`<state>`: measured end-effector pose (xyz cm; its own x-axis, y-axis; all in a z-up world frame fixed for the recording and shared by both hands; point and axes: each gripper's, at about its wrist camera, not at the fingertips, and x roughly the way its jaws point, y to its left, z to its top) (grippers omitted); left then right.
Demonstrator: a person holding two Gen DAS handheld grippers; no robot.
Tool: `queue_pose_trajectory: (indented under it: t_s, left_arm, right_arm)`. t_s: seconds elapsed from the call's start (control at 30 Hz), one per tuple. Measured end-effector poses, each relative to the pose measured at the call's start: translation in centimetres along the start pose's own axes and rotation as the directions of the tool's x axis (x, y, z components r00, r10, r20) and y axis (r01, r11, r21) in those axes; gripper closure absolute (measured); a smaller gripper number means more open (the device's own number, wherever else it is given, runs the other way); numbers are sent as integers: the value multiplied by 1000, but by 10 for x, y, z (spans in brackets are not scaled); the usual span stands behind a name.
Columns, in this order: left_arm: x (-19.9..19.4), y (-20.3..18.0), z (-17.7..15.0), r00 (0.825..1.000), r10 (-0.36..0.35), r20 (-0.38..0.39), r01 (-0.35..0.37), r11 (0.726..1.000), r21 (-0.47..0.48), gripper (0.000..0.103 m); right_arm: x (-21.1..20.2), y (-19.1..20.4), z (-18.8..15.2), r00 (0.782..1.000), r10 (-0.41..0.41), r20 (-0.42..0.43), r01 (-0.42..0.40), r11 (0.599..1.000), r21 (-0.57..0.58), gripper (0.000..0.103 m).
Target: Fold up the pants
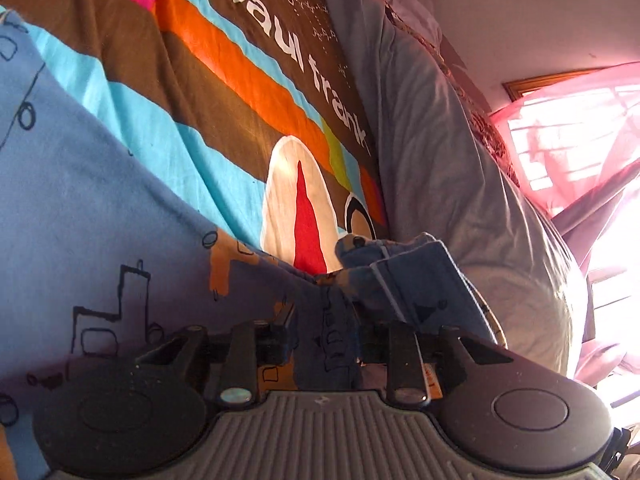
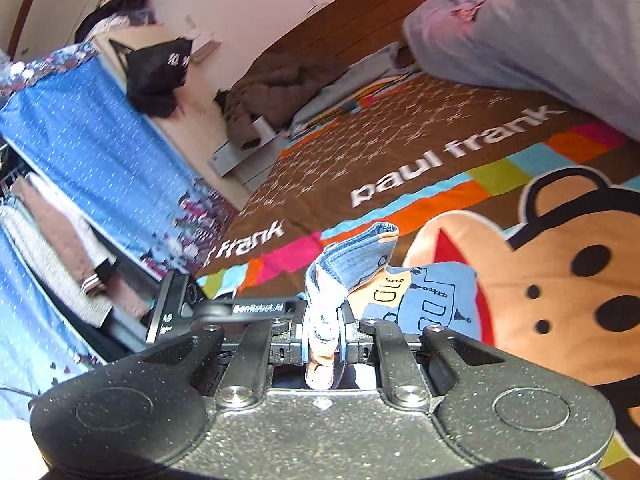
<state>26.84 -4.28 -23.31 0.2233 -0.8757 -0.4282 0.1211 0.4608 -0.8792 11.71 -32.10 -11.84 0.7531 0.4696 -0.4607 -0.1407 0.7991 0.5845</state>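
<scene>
The pants [image 1: 100,216] are light blue with black line drawings and orange patches. They lie across the striped "paul frank" bedspread [image 1: 224,92] and fill the left of the left wrist view. My left gripper [image 1: 326,332] is shut on a bunched fold of the pants, with a ribbed blue band [image 1: 424,276] sticking up just beyond the fingers. My right gripper [image 2: 324,332] is shut on another bunched edge of the pants [image 2: 352,260], lifted off the bedspread [image 2: 400,152]; more of the pants [image 2: 432,300] hangs to its right.
A grey quilt [image 1: 460,160] is heaped along the bed's far side; it also shows in the right wrist view [image 2: 540,40]. A pink curtain [image 1: 580,128] covers a bright window. A blue dotted cloth [image 2: 88,136], a black bag [image 2: 160,68] and a brown jacket [image 2: 276,84] stand beside the bed.
</scene>
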Motion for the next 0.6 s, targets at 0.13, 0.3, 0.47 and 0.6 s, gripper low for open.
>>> queue_pose_trajectory:
  t_s: [0.13,0.3,0.47,0.6]
  left_arm:
    - [-15,-3,7,999,35,34,-36,999,26,73]
    - [-40,-15,17,970,229,79,-238,962,134,73]
    - [-62,-19,20,911,396,116,-412,885,217,68]
    - [-76,-15,22,895,427,130,-445,869,216,63]
  right_arm:
    - [14,18,-4,1000,18,-25,-19,999,-26,89]
    - [35,34,-10,998,24,-60,-27,998,-48,89]
    - [61,41,-24,991,1,-132,-10,998,-68,89]
    - [76,41,-40,984,-15,-178,2,997,-75,89]
